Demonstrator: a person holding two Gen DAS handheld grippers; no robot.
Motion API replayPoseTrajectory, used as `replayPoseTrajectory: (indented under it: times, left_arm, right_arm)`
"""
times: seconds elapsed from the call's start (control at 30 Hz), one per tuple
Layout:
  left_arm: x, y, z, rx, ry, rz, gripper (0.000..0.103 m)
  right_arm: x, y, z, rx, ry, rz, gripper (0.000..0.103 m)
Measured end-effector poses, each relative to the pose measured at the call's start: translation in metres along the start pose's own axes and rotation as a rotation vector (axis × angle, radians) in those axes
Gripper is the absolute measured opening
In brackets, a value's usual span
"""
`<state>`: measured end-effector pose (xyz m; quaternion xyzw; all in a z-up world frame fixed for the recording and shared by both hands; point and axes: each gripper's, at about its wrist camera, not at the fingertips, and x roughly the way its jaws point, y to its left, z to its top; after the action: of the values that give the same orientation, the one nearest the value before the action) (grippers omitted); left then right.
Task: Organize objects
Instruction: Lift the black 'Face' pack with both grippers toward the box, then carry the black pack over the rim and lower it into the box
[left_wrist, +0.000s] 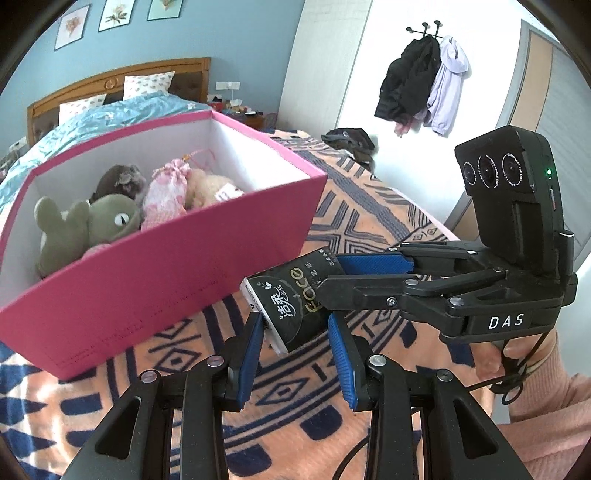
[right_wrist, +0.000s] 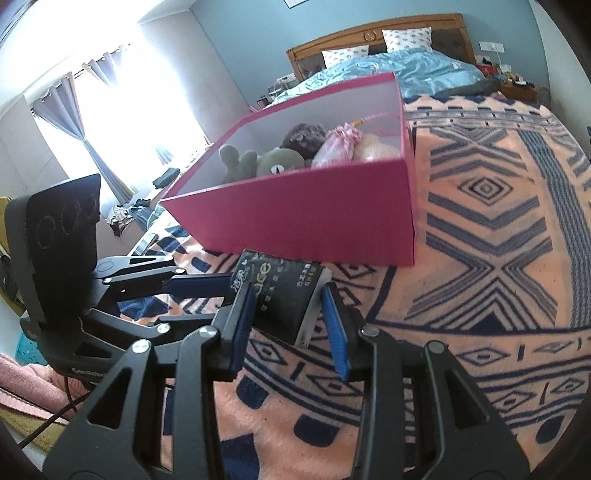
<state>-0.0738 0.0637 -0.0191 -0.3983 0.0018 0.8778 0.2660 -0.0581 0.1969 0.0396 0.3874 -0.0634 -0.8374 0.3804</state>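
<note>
A black tissue pack (left_wrist: 284, 302) with white and gold lettering hangs just above the patterned blanket (left_wrist: 354, 206), held from two sides. My left gripper (left_wrist: 295, 326) is shut on its near end, the blue pads pressing both edges. My right gripper (left_wrist: 328, 275) comes in from the right and is shut on the far end. In the right wrist view my right gripper (right_wrist: 288, 295) clamps the pack (right_wrist: 280, 306), and the left gripper (right_wrist: 225, 295) reaches in from the left. A pink box (left_wrist: 166, 288) sits just behind the pack, holding a green plush (left_wrist: 92, 225), a brown plush (left_wrist: 118, 177) and a pink pouch (left_wrist: 166, 192).
The pink box (right_wrist: 314, 221) stands on the orange and blue blanket (right_wrist: 498, 221), with open blanket to its right. Behind it are a blue quilt (right_wrist: 406, 66) and a wooden headboard (right_wrist: 369, 33). Coats (left_wrist: 421, 81) hang on the wall. A hand in a pink sleeve (left_wrist: 517, 354) holds the right gripper.
</note>
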Motion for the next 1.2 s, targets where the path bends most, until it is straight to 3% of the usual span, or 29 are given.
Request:
replayPoseTrajectory:
  times: [1.2]
  left_arm:
    - [-0.021, 0.001, 0.046, 0.059, -0.096, 0.052, 0.037]
  right_arm:
    - [-0.016, 0.003, 0.049, -0.055, -0.101, 0.017, 0.041]
